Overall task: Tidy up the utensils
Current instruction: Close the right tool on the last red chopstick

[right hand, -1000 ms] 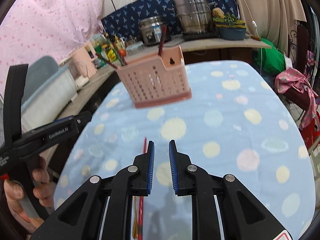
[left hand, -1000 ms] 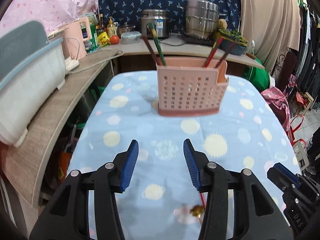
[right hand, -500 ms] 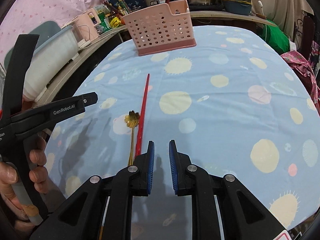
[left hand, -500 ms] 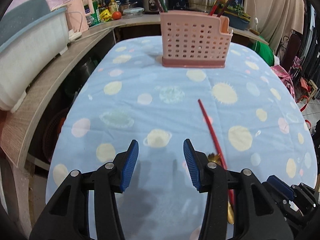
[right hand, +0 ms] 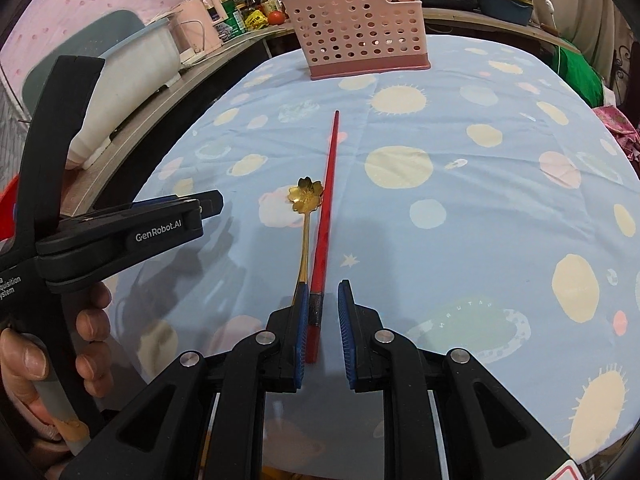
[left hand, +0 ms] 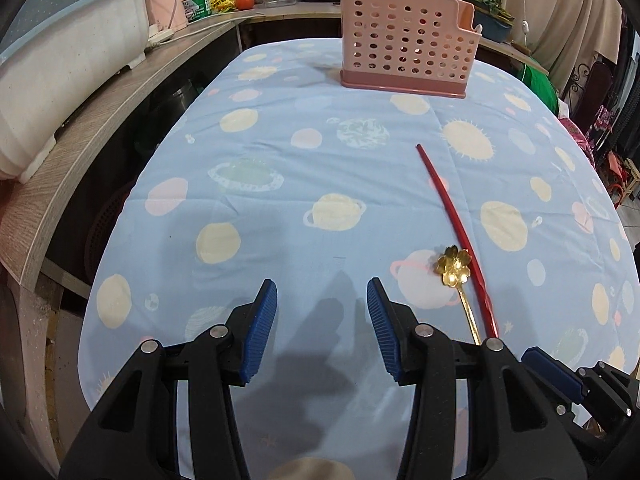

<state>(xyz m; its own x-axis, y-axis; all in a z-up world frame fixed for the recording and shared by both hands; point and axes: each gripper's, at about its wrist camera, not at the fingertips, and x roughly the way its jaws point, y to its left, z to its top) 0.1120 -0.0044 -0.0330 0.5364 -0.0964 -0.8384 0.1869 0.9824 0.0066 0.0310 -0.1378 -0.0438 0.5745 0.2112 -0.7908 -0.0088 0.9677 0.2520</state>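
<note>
A red chopstick (right hand: 326, 192) and a gold flower-bowled spoon (right hand: 306, 196) lie side by side on the blue planet-print cloth (right hand: 440, 200). My right gripper (right hand: 323, 288) hangs low over their near ends. Its jaws stand narrowly apart with the chopstick's end between them, close to the left pad, and a gap shows on the right. The spoon's handle runs just outside that left pad. My left gripper (left hand: 322, 286) is open with nothing in it, left of the spoon (left hand: 452, 266) and chopstick (left hand: 452, 220). A pink perforated utensil basket (left hand: 404, 52) holding chopsticks stands at the far end.
A wooden counter (left hand: 80, 132) with a white tub (left hand: 60, 60) runs along the table's left side. Bottles, a cooker and steel pots stand behind the basket. A hand (right hand: 24, 360) holds the left gripper's handle. Clothes hang at the right.
Both grippers have come down toward the table and tilted downward. The spoon and chopstick have come into view, and the chopstick's near end now lies between the right jaws.
</note>
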